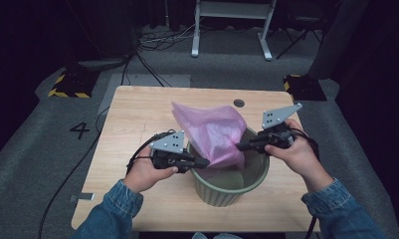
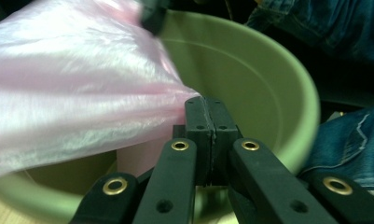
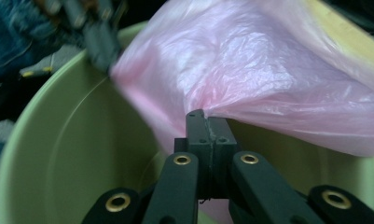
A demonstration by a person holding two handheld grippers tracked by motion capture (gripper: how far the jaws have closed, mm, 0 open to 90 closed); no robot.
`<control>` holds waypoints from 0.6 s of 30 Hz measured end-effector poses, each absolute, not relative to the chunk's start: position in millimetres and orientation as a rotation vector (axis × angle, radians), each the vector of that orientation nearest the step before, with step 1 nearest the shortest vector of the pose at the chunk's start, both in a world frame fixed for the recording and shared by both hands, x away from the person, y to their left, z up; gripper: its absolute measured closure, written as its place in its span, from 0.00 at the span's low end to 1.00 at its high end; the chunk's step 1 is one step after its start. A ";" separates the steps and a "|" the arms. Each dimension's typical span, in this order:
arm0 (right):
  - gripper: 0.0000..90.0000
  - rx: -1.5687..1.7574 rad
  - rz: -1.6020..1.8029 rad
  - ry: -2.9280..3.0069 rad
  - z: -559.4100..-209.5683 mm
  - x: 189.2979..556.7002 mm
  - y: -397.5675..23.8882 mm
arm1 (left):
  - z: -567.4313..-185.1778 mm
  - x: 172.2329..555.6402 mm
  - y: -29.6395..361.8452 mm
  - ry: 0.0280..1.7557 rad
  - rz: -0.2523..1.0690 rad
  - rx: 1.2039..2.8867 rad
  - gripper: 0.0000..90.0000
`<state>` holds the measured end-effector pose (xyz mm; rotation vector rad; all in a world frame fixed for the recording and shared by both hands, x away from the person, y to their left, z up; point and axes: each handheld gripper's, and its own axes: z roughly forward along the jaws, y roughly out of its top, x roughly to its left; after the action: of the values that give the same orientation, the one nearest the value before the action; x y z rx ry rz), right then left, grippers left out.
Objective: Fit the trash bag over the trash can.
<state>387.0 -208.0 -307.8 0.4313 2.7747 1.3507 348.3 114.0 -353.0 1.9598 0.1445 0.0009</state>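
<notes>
Altogether one pink plastic bag [image 1: 212, 133], one green bucket [image 1: 230, 191] and two grippers occupy the wooden table [image 1: 137, 114]. The bag hangs over the bucket's mouth, its lower part sagging inside the far-left portion of the opening and its upper part rising above the rim toward the table's far side. The left gripper [image 1: 205, 162] holds the bag's edge at the left rim; in the left gripper view its jaws are pressed together with a pinch of film caught between them [image 2: 206, 103]. The right gripper [image 1: 239, 146] holds the bag at the right, above the rim; in the right gripper view its jaws are likewise drawn tight on a fold of film [image 3: 204, 116]. Each gripper carries one grey three-cornered plate and is held by one hand in a denim sleeve [image 1: 115, 206].

Around the table lie grey carpet, black cables [image 1: 152, 42], two blocks with yellow-black striping [image 1: 70, 84], a white frame [image 1: 232, 25] at the far side, and a floor mark reading 4 [image 1: 79, 130]. One small dark round disc [image 1: 239, 103] sits in the tabletop near its far edge. The bag hides part of the bucket's interior from the high view.

The bag is thin, translucent, crinkled and glossy. The bucket is smooth, round, matt, with vertical ribs outside. The table shows pale wood grain.
</notes>
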 end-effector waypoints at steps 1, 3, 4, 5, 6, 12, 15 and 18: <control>1.00 0.430 1.343 2.778 -309.3 381.9 -210.7 | -353.0 346.4 116.7 0.153 0.001 1.951 0.99; 1.00 0.431 1.339 2.779 -312.0 373.3 -216.3 | -352.6 344.2 120.5 0.166 0.013 1.941 0.99; 1.00 0.440 1.353 2.779 -313.1 369.8 -219.2 | -352.6 343.7 121.6 0.174 0.012 1.938 0.99; 1.00 0.443 1.362 2.779 -314.1 367.0 -221.7 | -352.6 343.5 122.1 0.182 0.009 1.936 0.99; 1.00 0.442 1.363 2.778 -314.9 364.4 -223.6 | -352.0 343.4 122.2 0.201 0.004 1.937 0.98; 1.00 0.429 1.308 2.832 -319.5 357.8 -220.6 | -340.8 348.9 113.6 0.274 0.089 1.909 0.47; 1.00 0.406 1.271 2.876 -322.4 357.7 -213.9 | -335.8 350.9 103.2 0.264 0.153 1.941 0.38; 1.00 0.394 1.246 2.891 -324.8 358.3 -209.8 | -339.2 350.5 93.8 0.251 0.141 1.993 0.54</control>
<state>358.3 -209.8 -324.8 0.3942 2.8906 1.2459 350.5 93.8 -339.2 1.9930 0.2513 0.1412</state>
